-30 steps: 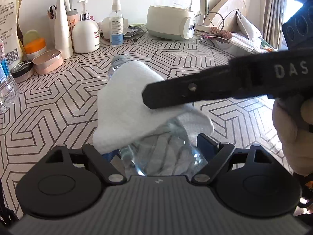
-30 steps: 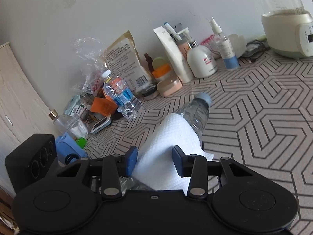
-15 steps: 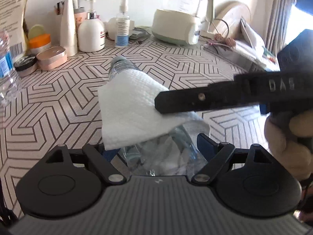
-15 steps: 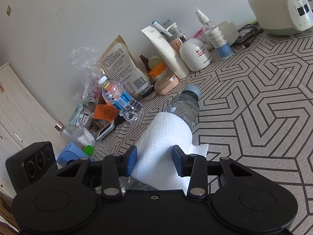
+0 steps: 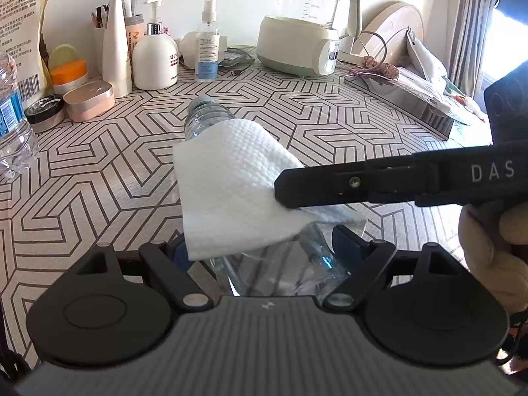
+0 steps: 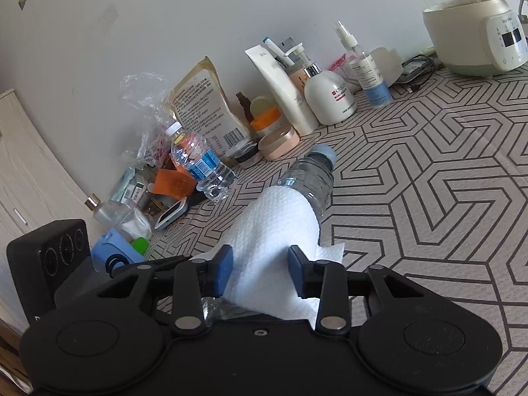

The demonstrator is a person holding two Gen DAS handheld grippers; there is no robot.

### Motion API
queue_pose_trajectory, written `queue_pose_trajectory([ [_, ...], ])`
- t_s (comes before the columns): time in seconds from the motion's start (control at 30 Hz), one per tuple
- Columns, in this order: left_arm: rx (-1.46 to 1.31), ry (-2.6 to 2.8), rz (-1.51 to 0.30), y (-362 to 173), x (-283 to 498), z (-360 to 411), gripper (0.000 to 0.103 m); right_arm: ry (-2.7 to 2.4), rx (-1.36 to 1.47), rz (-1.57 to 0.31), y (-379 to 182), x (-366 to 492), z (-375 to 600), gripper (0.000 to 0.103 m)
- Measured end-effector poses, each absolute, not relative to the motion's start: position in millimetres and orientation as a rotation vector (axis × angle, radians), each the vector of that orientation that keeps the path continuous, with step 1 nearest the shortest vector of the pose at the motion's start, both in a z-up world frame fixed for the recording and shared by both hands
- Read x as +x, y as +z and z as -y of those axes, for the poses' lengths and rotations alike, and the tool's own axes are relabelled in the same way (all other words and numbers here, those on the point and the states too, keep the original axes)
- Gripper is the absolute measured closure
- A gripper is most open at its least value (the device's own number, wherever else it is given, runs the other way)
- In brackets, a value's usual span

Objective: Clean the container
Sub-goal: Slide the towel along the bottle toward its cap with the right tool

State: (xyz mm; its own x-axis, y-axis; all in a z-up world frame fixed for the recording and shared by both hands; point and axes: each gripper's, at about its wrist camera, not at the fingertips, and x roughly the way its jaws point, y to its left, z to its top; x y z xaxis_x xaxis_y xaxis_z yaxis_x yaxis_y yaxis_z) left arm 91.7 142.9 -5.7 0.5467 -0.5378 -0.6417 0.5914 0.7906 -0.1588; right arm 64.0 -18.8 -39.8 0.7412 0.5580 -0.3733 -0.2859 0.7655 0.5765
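While gripping the base of the clear bottle (image 5: 283, 270) at the lower centre, the left claw (image 5: 264, 250) is pointing down along it. Reaching in level from the right edge, the right claw (image 6: 260, 269) has just been closing and is pinching the white paper towel (image 6: 274, 231) draped over the bottle. Beyond, the capped neck is lying on the patterned worktop (image 5: 99, 171).

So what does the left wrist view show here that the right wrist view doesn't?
Left only: the left tool gripping the clear bottle's base, a hand on the right, a curtain.
Right only: a cupboard, a plastic bag, the right tool's blue pads either side of the towel.
Both: bottle, towel, kettle, pump bottle.
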Motion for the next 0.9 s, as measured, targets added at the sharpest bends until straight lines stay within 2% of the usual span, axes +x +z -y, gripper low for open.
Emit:
queue_pose_trajectory([
  [0.33,0.081,-0.652,-0.747,-8,94,-143,0.019,0.493,0.473,-0.56,-34,70,9,0.067],
  [0.9,0.099,-0.646,-0.725,-8,93,-143,0.019,0.485,0.56,-0.57,-46,65,28,0.069],
])
